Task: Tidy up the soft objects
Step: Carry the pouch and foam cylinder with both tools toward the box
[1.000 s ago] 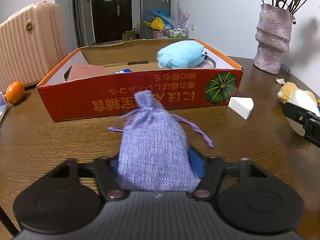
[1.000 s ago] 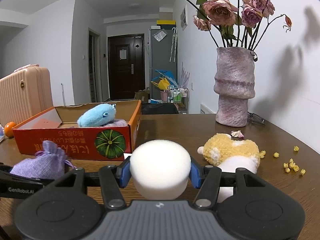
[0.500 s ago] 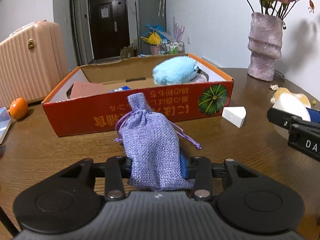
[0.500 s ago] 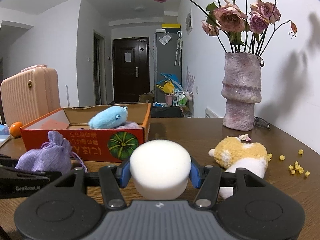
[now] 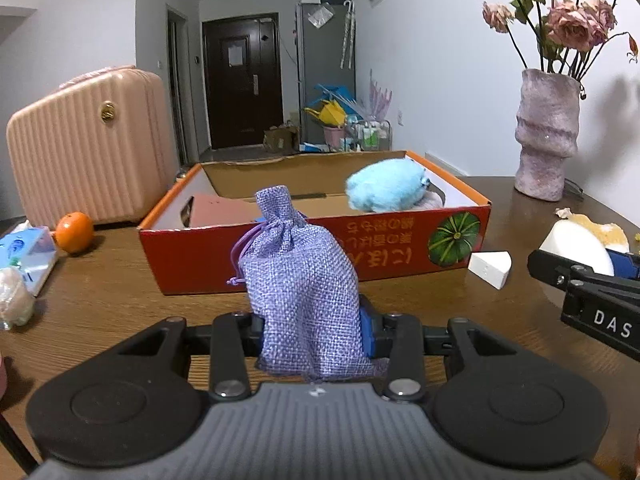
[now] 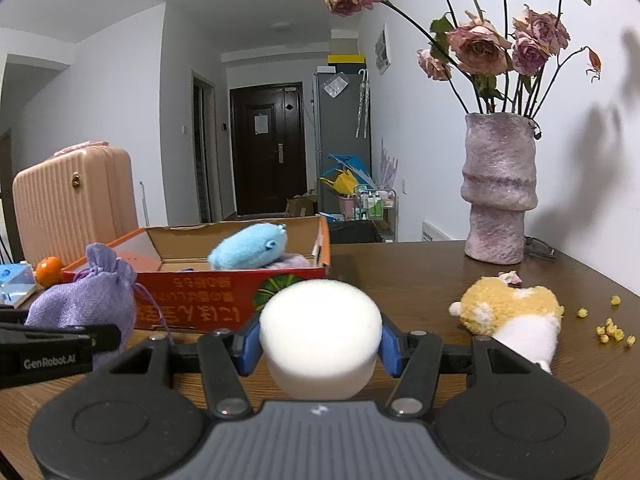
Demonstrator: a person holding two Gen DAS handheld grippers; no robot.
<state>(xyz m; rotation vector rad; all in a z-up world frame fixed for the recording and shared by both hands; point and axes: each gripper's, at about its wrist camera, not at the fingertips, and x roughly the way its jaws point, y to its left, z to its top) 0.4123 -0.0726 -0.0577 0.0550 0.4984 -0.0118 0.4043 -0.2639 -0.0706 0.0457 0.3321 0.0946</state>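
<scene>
My left gripper (image 5: 312,326) is shut on a purple drawstring pouch (image 5: 298,280) and holds it upright above the table, in front of the red cardboard box (image 5: 280,256). My right gripper (image 6: 318,344) is shut on a white round sponge (image 6: 320,336), lifted off the table to the right of the box (image 6: 224,304). A light blue plush (image 5: 384,190) lies inside the box. A yellow and white plush (image 6: 512,312) lies on the table to the right. The pouch also shows in the right wrist view (image 6: 86,300).
A white foam wedge (image 5: 490,268) lies by the box's right corner. A pink vase (image 6: 498,200) with dried roses stands at the back right. An orange (image 5: 74,232), a tissue pack (image 5: 24,256) and a pink suitcase (image 5: 84,144) are on the left. Yellow crumbs (image 6: 608,326) lie at far right.
Both grippers have risen with their loads. The pouch now stands higher against the box front, and the view over the box rim has opened up.
</scene>
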